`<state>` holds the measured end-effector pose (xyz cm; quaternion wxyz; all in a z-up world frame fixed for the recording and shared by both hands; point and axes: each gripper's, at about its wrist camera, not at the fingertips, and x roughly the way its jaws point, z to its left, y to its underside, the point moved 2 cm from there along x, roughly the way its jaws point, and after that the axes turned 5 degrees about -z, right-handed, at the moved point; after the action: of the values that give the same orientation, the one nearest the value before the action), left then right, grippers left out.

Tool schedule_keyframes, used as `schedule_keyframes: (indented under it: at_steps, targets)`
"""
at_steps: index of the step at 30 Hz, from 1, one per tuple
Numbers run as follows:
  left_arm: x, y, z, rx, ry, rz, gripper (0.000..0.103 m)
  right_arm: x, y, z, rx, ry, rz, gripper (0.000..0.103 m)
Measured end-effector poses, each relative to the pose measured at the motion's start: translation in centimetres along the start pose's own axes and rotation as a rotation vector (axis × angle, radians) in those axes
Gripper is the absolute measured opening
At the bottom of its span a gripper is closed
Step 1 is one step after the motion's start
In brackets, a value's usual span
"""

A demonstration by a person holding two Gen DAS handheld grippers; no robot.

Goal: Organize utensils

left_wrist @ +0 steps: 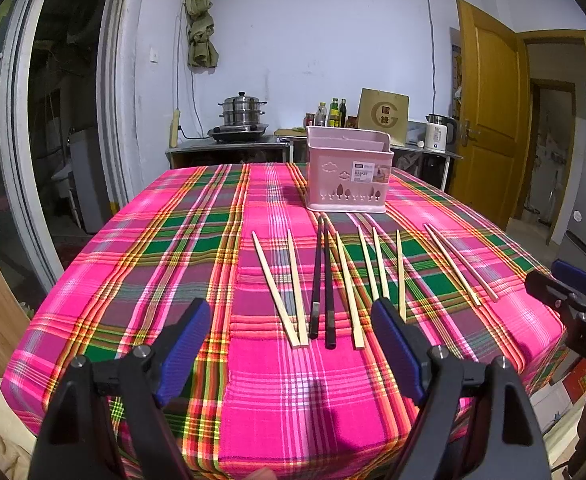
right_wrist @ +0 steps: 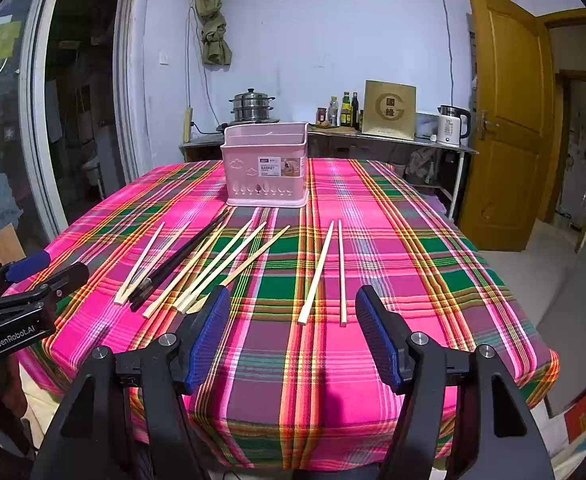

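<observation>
Table (left_wrist: 181, 240) under pink plaid cloth; bearing pink basket (left_wrist: 349, 172) at far middle; wooden chopsticks (left_wrist: 347, 292) and black pair (left_wrist: 321, 280) nearer.

cloth (left_wrist: 197, 240): pink-green plaid; basket (left_wrist: 349, 172): pink; chopsticks (left_wrist: 321, 280): black (others (left_wrist: 347, 288) pale wood)

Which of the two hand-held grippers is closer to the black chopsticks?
Left. The left hand-held gripper hovers open just in front of the black chopsticks. The right hand-held gripper sits open farther right, facing a pale pair.
</observation>
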<state>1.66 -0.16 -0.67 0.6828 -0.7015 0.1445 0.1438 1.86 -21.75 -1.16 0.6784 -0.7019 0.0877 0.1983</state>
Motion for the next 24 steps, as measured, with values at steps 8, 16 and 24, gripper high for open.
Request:
schedule_keyframes:
  at_steps: [8, 16, 24]
  targets:
    - [0.3, 0.1, 0.0, -0.001, 0.004, 0.007, 0.084, 0.1, 0.1, -0.1, 0.0, 0.0, 0.002, 0.065]
    - [2.2, -0.4, 0.4, 0.003, 0.021, 0.05, 0.084, 1.5, 0.4, 0.0, -0.009, -0.016, 0.025, 0.065]
    - [5.3, -1.6, 0.9, 0.017, 0.048, 0.112, 0.074, 4.2, -0.8, 0.1, -0.026, -0.048, 0.056, 0.065]
